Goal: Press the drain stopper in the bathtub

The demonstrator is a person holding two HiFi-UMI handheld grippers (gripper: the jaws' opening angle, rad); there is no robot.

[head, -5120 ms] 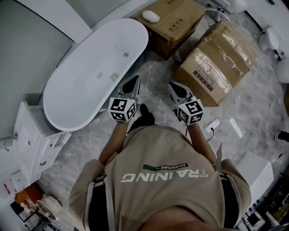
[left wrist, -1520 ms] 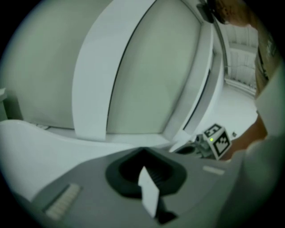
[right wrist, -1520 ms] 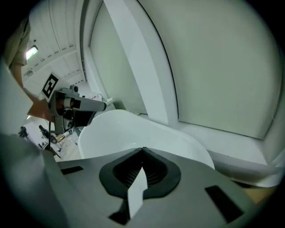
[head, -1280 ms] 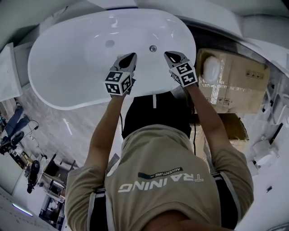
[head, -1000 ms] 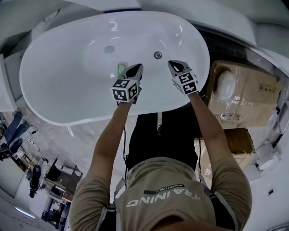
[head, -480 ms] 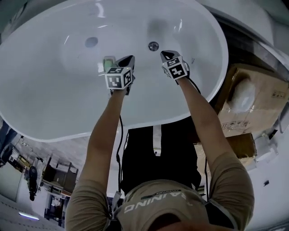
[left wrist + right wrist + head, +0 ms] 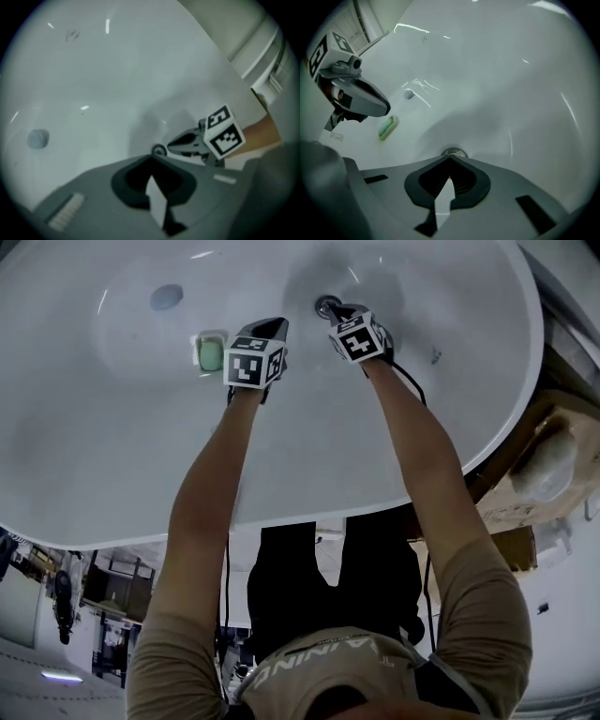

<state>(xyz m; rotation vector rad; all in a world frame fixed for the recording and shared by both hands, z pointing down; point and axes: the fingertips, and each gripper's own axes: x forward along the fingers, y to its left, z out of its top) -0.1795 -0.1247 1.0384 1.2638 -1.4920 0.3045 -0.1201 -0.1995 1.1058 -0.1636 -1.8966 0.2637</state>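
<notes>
Drain stopper [image 7: 453,152] lies just beyond the tips of the closed, empty right tongs [image 7: 450,158]; left tongs [image 7: 151,158], likewise closed and empty, hover nearby.

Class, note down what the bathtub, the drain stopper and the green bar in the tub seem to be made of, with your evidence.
Bathtub: glossy white, perhaps acrylic or enamel; sharp light streaks on smooth walls.
Drain stopper: polished metal, probably chromed; a grey ring with bright glints.
Green bar: matte and pale, possibly soap; too small to be sure.
</notes>
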